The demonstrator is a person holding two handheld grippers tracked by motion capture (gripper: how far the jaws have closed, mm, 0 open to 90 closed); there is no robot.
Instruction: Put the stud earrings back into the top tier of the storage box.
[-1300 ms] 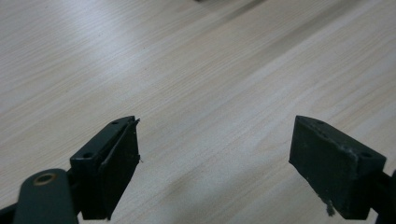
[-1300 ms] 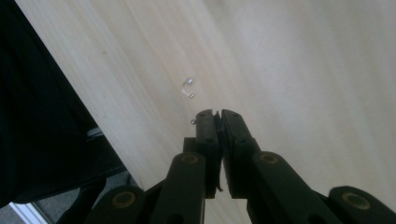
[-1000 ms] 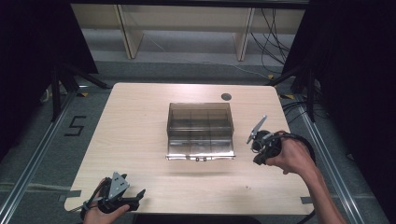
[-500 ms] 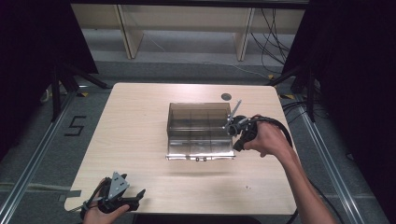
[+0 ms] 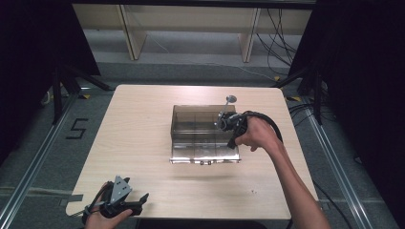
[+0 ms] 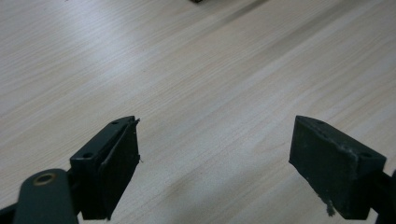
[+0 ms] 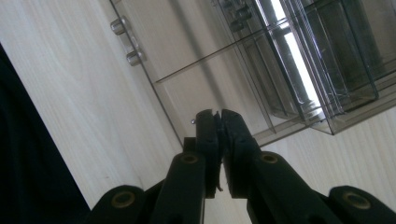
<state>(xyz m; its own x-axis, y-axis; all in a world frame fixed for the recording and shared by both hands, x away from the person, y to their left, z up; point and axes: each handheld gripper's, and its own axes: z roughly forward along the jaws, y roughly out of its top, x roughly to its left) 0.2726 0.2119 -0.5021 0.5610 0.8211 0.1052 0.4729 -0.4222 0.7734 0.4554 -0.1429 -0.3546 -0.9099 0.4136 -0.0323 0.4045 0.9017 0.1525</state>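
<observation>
my right fingers over the clear box, left ones resting wide apart

nearest me, my left fingers [image 5: 143,198] sit released at the counter's [image 5: 138,124] front left corner, nothing between them. farther in, my right fingers [image 7: 219,119] are clenched on nothing, hovering at the right side of the smoky transparent compartment box [image 5: 203,133]. the box lies mid-counter, long axis running near to far, latch edge toward me, dividers visible inside. beyond it sits a small dark disc [image 5: 231,98].

High view overlooks table [image 5: 143,143]; gripper views close.
</observation>
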